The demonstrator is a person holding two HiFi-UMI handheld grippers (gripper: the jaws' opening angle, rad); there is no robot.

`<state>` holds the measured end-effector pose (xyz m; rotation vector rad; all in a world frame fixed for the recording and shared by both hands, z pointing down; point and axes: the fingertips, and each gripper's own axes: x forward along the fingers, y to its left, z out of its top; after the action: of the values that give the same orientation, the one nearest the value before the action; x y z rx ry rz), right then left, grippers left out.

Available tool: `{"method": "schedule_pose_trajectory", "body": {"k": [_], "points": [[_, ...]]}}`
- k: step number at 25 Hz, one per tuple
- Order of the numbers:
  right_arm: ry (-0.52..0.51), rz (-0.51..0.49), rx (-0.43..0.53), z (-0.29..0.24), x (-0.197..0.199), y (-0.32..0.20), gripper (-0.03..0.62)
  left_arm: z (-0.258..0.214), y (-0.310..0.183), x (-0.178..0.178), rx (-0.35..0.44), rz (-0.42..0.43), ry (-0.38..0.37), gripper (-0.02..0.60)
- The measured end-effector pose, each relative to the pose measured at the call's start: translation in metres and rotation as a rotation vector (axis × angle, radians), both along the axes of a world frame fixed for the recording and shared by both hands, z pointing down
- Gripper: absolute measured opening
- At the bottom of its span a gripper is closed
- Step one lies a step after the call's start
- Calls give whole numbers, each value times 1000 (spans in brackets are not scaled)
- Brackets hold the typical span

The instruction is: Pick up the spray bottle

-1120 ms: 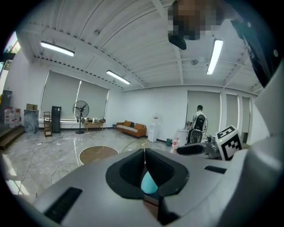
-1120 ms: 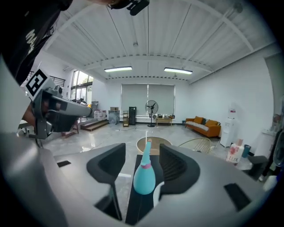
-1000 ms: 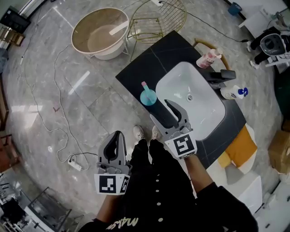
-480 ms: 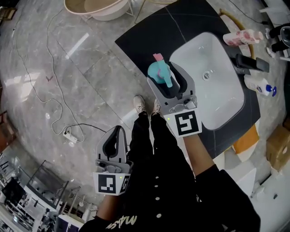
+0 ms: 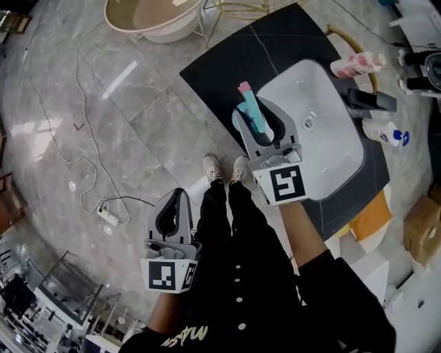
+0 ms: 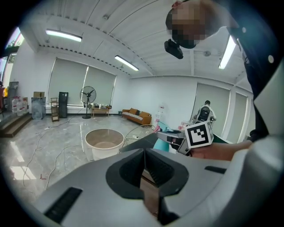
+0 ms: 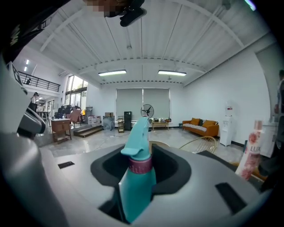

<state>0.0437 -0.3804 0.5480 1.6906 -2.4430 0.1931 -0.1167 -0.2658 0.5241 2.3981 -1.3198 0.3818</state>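
The teal spray bottle [image 5: 251, 112] with a pink collar stands between the jaws of my right gripper [image 5: 263, 114], over the black counter beside the sink. In the right gripper view the bottle [image 7: 138, 175] fills the gap and both jaws press its sides; the jaws have just been closing on it. My right gripper [image 7: 142, 156] is shut on the bottle. My left gripper [image 5: 175, 201] hangs low at the left over the floor, away from the counter, jaws together and nothing in them. From the left gripper view, that gripper [image 6: 144, 165] points toward the counter.
A white sink [image 5: 344, 165] is set in the black counter [image 5: 227, 62]. Behind it are a black faucet [image 5: 369, 102], a pink bottle [image 5: 355, 64] and a white bottle with a blue cap [image 5: 386, 131]. A beige tub [image 5: 155, 15] and a power strip [image 5: 107, 216] lie on the floor.
The right gripper moved forward until the spray bottle stood between its jaws, then the jaws narrowed onto it. The left gripper sank a little.
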Motion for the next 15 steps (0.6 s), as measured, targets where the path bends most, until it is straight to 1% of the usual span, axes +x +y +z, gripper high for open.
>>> {"method": "schedule_pose_trajectory", "body": {"k": [6, 9, 15], "points": [[43, -28, 49, -69, 22, 11, 138, -54, -19, 13, 98, 14, 14, 17], [43, -12, 89, -109, 37, 13, 138, -83, -39, 19, 158, 13, 21, 17], [46, 30, 145, -173, 54, 40, 138, -134, -58, 22, 246, 22, 47, 17]]}}
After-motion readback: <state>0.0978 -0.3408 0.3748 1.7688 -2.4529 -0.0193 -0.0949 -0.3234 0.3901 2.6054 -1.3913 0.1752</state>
